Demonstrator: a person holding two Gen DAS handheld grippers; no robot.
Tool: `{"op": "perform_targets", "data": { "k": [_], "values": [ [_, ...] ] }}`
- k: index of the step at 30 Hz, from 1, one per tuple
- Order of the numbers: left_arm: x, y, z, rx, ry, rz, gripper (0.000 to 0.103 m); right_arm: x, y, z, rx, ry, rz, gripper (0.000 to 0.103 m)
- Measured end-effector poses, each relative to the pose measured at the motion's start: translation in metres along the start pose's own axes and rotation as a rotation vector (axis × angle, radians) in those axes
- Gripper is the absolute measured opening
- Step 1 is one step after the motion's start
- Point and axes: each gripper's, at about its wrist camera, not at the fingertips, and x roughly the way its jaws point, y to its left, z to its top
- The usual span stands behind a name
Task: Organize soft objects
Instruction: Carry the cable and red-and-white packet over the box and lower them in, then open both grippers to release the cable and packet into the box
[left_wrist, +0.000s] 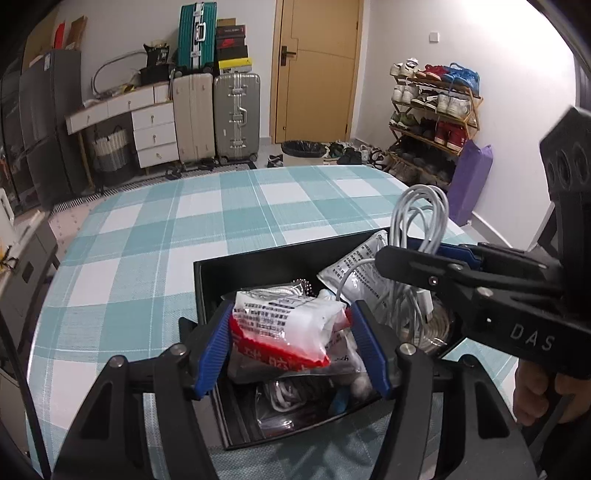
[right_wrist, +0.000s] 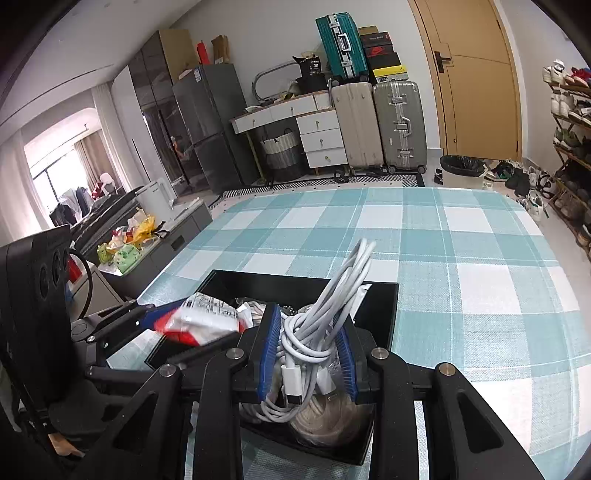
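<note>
Red-and-white plastic packet (left_wrist: 291, 328) pinched between blue pads of left gripper (left_wrist: 295, 347), low centre of frame, over black box (left_wrist: 207, 291) on checked cloth (left_wrist: 155, 236). White coiled cable (right_wrist: 321, 317) clamped in right gripper (right_wrist: 308, 354), lower centre, above same box.

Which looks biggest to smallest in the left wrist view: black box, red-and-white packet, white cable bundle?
1. black box
2. and 3. red-and-white packet and white cable bundle: similar apparent size; the packet sits nearer the camera and the right tongs hide part of the cable, so unranked.
</note>
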Motion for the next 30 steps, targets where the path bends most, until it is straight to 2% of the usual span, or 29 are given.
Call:
{"op": "perform_targets", "data": {
  "k": [12, 14, 18, 20, 22, 23, 25, 30],
  "values": [
    [0.000, -0.003, 0.000, 0.018, 0.008, 0.005, 0.066, 0.000, -0.005, 0.003, -0.024, -0.018, -0.012, 0.030],
    [-0.001, -0.002, 0.000, 0.011, 0.009, 0.000, 0.068, -0.003, -0.007, 0.004, -0.030, -0.022, -0.023, 0.032],
    [-0.002, -0.001, 0.000, -0.007, 0.009, -0.011, 0.073, -0.015, -0.011, 0.005, -0.032, -0.051, -0.038, 0.049],
    [-0.005, -0.001, -0.001, -0.015, 0.006, -0.018, 0.075, -0.024, -0.014, 0.004, -0.036, -0.078, -0.064, 0.054],
    [-0.008, -0.001, -0.001, -0.019, -0.006, -0.021, 0.079, -0.030, -0.018, 0.003, -0.029, -0.082, -0.071, 0.070],
    [-0.010, -0.001, -0.002, -0.021, -0.008, -0.020, 0.080, -0.033, -0.020, 0.002, -0.026, -0.087, -0.075, 0.073],
    [-0.015, -0.001, -0.003, -0.024, -0.017, -0.024, 0.082, -0.041, -0.024, -0.003, -0.026, -0.101, -0.081, 0.088],
    [-0.030, 0.002, -0.009, -0.040, -0.056, -0.015, 0.098, -0.055, -0.027, -0.013, -0.043, -0.109, -0.084, 0.097]
  ]
}}
